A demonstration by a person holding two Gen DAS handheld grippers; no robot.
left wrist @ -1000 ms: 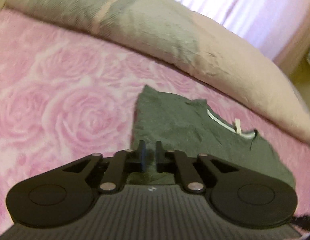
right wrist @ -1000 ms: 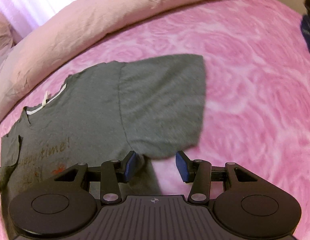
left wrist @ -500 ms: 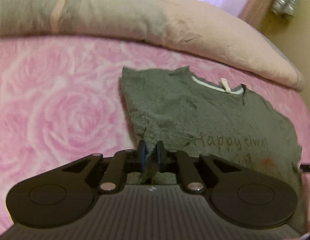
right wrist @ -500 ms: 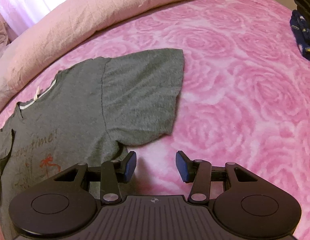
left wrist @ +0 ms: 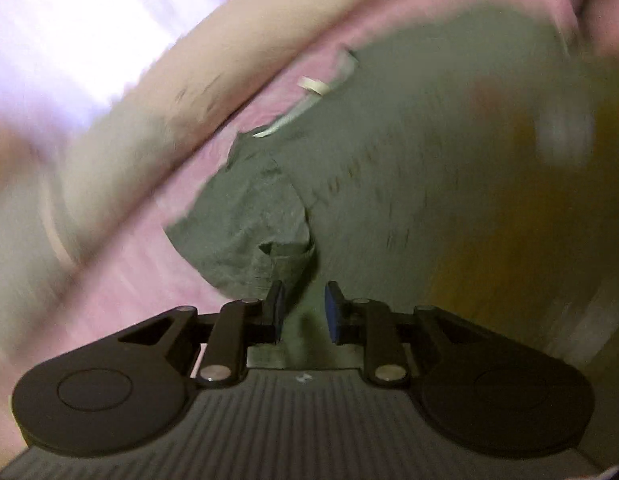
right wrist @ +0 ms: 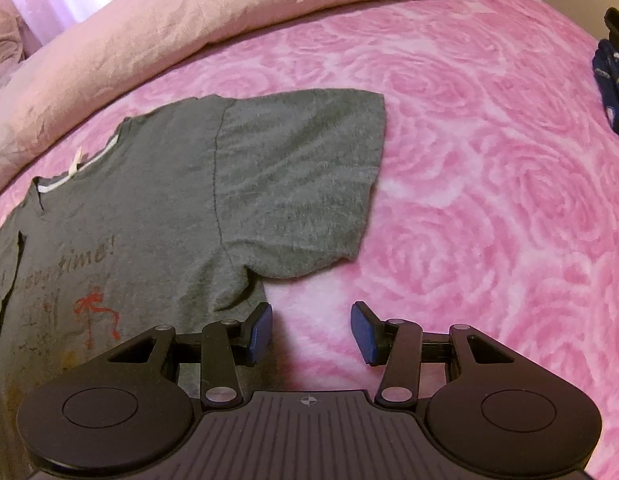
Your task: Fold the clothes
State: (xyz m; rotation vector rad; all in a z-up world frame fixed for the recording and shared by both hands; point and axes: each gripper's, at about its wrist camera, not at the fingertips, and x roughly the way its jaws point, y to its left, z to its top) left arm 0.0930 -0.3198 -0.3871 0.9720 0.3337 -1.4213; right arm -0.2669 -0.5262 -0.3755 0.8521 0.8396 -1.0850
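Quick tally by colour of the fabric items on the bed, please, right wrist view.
Grey: 1, the T-shirt, spread flat
Pale pink: 1, the duvet, bunched along the far edge
Rose pink: 1, the blanket under the shirt
Dark navy: 1 pile, the folded clothes at the right edge; pieces cannot be told apart
Total: 4

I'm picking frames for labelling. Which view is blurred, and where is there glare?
Left wrist view: heavy motion smear over the T-shirt and duvet, only the left gripper sharp, window glare upper left. Right wrist view: sharp throughout, fisheye-curved bedspread, mild window brightness upper left.
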